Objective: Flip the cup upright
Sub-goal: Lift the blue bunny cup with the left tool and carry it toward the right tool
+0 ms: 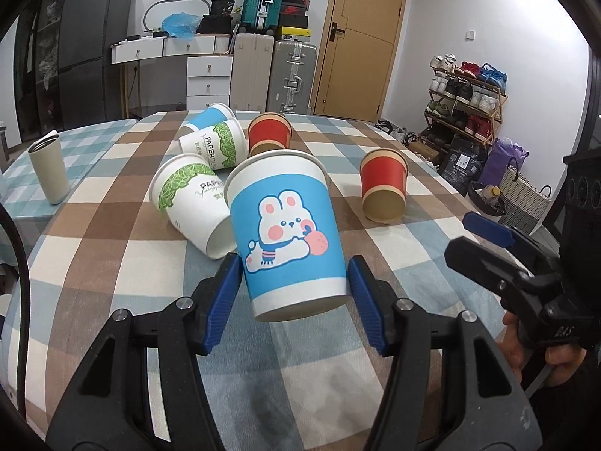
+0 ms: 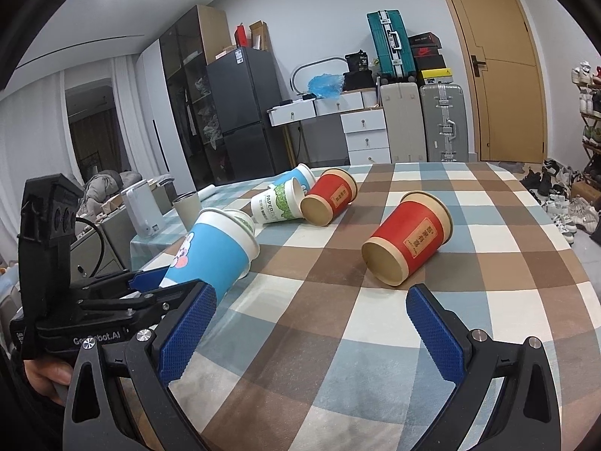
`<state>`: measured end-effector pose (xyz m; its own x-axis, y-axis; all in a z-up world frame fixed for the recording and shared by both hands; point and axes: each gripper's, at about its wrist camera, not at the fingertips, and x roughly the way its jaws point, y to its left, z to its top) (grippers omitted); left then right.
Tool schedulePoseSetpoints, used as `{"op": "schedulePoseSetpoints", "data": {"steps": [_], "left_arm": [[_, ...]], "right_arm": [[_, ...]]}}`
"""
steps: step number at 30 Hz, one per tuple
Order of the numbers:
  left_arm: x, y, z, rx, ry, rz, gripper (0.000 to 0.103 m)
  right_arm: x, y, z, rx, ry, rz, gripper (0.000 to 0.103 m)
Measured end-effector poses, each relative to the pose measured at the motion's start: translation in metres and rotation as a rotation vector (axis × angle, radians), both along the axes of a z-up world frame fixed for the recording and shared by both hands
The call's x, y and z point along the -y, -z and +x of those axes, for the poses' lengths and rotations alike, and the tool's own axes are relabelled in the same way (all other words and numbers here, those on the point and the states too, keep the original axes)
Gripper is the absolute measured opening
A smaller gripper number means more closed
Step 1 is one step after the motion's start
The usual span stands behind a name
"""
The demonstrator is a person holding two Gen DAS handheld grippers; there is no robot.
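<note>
**Bunny cup tilted between the left claw's pads**

Left wrist view: the left claw (image 1: 295, 300) is sitting low over the checked worktop (image 1: 432, 282) with its blue pads (image 1: 225, 297) spread on either side of the blue bunny cup (image 1: 287, 233). The cup is standing mouth-up but leaning, its base lifted toward the camera. The left pad is lying right at the cup's lower wall and the right pad is sitting just beside it; whether they are actually pressing the cup I cannot tell. Behind the cup, a green-leaf paper cup (image 1: 191, 203) is lying on its side, touching a second green-leaf cup (image 1: 214, 146), with another blue cup (image 1: 210, 114) behind that. Two red cups are lying on their sides: one (image 1: 270, 135) near the cluster, the other (image 1: 385, 189) apart to the right. A beige tumbler (image 1: 49, 171) is standing upright at far left. The right claw (image 1: 484, 236) is showing at the right edge.

Right wrist view: the right claw (image 2: 311, 327) is hovering wide open above the worktop (image 2: 338, 319), holding nothing. The bunny cup (image 2: 214, 251) is leaning at left, its base between the left claw's (image 2: 150, 285) pads. The nearer red cup (image 2: 407, 238) is lying just ahead of the open fingers (image 2: 432, 327), base toward the camera; the farther red cup (image 2: 330, 197) is resting against the green-leaf cup (image 2: 278, 203).
</note>
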<state>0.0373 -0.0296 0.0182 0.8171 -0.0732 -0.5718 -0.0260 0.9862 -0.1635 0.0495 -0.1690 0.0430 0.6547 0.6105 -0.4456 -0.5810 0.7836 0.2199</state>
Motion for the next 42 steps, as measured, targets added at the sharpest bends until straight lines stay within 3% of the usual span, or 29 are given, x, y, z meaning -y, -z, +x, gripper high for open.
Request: {"op": "schedulePoseSetpoints", "data": {"steps": [12, 31, 36, 40, 42], "left_arm": [[0.006, 0.014, -0.025, -0.005, 0.011, -0.052, 0.056], [0.021, 0.030, -0.024, -0.038, 0.037, -0.061, 0.057], [0.018, 0.029, -0.023, -0.048, 0.037, -0.073, 0.066], [0.015, 0.023, -0.026, -0.018, 0.031, -0.075, 0.080], [0.014, 0.018, -0.030, 0.003, 0.029, -0.067, 0.081]], "right_arm": [[-0.009, 0.004, -0.007, 0.027, -0.021, -0.045, 0.103], [-0.006, 0.006, -0.007, 0.005, -0.012, -0.036, 0.103], [-0.005, 0.006, -0.006, 0.002, -0.011, -0.031, 0.103], [-0.005, 0.006, -0.005, -0.001, -0.012, -0.028, 0.103], [-0.005, 0.006, -0.005, -0.004, -0.012, -0.026, 0.103]]}}
